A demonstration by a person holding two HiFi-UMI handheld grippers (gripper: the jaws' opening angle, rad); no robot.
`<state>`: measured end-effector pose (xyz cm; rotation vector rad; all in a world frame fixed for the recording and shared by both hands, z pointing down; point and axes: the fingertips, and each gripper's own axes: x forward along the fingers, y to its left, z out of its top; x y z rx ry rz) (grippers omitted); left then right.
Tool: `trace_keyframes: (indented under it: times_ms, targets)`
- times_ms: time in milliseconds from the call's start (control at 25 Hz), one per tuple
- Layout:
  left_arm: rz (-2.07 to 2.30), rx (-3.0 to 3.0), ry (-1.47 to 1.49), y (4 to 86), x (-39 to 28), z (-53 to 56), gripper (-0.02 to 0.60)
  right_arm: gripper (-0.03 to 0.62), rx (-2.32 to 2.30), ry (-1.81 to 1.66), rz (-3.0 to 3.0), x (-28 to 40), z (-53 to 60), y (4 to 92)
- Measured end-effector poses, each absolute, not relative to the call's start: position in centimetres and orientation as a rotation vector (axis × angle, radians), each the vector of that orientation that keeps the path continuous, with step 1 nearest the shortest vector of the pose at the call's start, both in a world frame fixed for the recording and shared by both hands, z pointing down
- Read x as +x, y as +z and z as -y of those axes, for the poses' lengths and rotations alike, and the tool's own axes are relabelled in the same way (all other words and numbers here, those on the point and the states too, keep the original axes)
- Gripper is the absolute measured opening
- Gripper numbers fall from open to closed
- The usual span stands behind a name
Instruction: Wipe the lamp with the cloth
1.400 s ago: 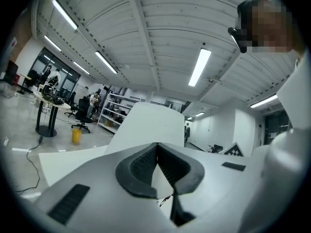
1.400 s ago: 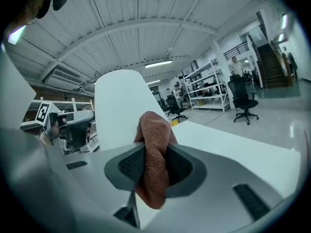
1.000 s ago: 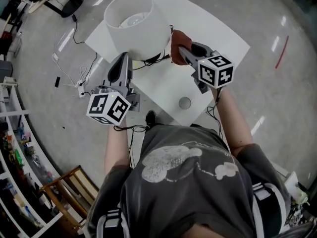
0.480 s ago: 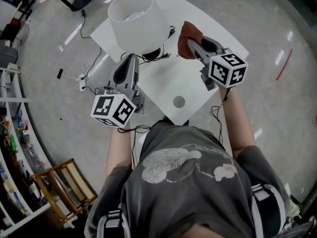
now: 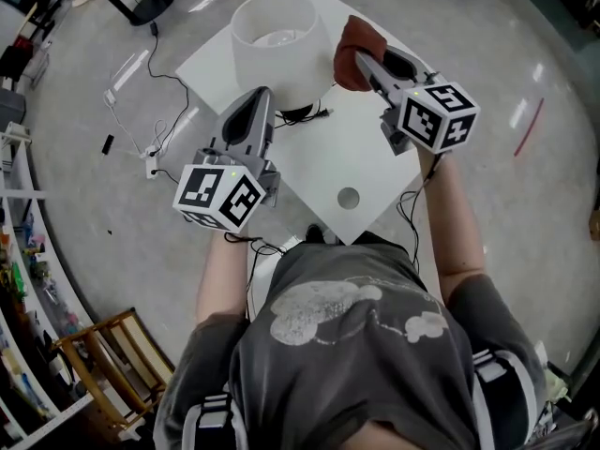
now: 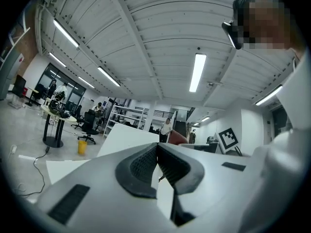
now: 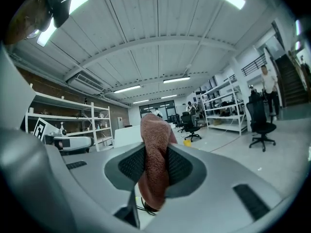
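My arms: both stretched out in front of me over the table (image 5: 361, 153), with the marker cubes closest to me.
Left gripper (image 5: 260, 99): jaws pressed together with nothing in them. The nose points at the lamp, low on the near side of the shade.
Right gripper (image 5: 360, 61): reaches further out than the left one and is clamped on the cloth.
Cloth (image 5: 351, 39): a reddish-brown wad that bulges out above and below the pads (image 7: 181, 165). It sits just right of the shade, near the top rim. Can't tell if it's actually touching.
Lamp (image 5: 281, 59): stands upright on the far-left part of the table. It has a white drum shade over a dark base, and its cord runs across the tabletop.
Inside the shade: the top is open and a pale bulb shape shows down in there.
Floor (image 5: 112, 167): grey, with loose cables lying left of the table.
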<state>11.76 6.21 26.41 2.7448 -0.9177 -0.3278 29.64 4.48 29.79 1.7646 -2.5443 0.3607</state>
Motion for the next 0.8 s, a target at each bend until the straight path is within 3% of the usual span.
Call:
trace_keyframes:
  times_ms: [800]
  targets:
    - [1.273,2.588,-0.324,28.3,13.3,-4.9,0.008,0.097,1.374,0.317,2.763,29.7,3.4,29.1]
